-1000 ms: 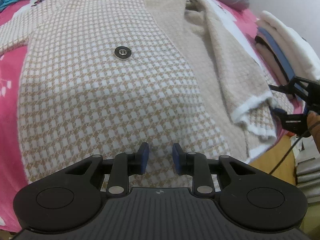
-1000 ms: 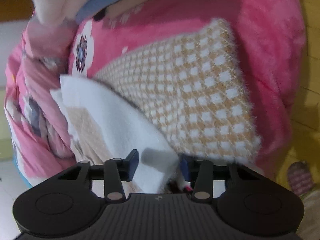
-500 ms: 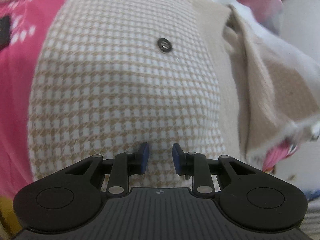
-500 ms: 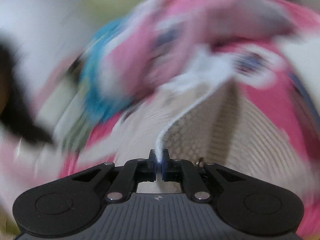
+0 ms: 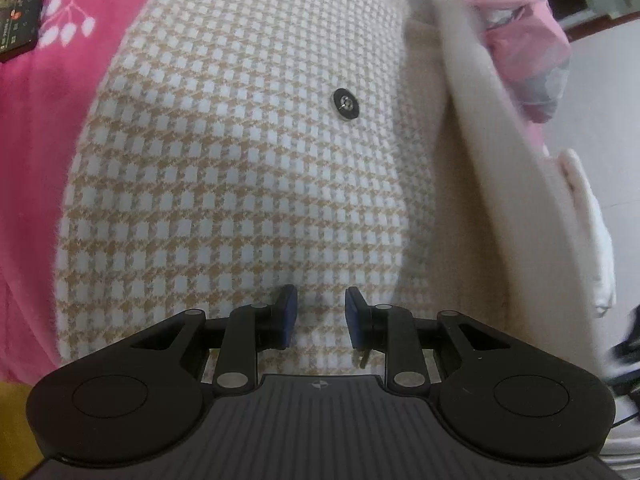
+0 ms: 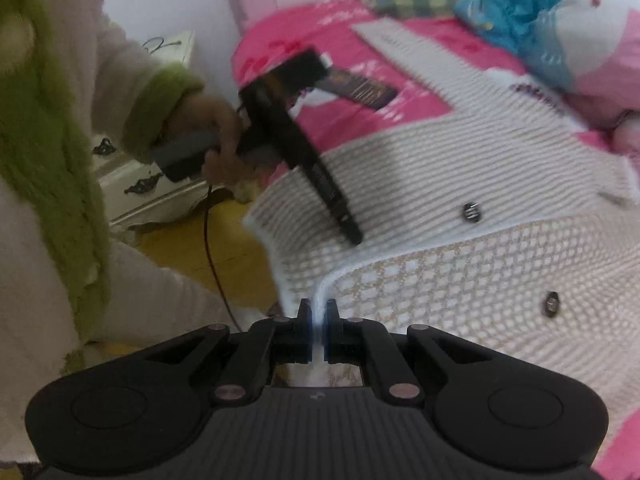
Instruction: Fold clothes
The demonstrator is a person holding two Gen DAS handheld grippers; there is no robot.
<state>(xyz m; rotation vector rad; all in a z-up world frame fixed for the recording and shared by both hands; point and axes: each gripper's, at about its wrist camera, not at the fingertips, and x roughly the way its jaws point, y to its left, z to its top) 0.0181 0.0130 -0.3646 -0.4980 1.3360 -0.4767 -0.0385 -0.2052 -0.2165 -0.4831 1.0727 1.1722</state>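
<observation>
A beige-and-white houndstooth jacket (image 5: 240,152) with a dark snap button (image 5: 346,104) lies spread on a pink bed. My left gripper (image 5: 318,312) is open, its jaws apart just above the jacket's lower front panel. My right gripper (image 6: 318,320) is shut on the white-trimmed edge of the jacket's other front panel (image 6: 480,280) and holds it lifted over the body. In the left wrist view that panel (image 5: 492,160) shows as a raised beige flap at the right. The left gripper (image 6: 348,228) also shows in the right wrist view, held over the jacket.
A pink floral bedspread (image 5: 36,128) lies under the jacket, with a dark phone (image 5: 18,20) at the far left. Pillows and a blue plush (image 6: 560,28) sit at the head of the bed. A white cabinet (image 6: 152,176) stands beside the bed.
My right gripper shut on the front panel's edge and swung it up and over the jacket. My left gripper shifted slightly over the jacket and stayed open.
</observation>
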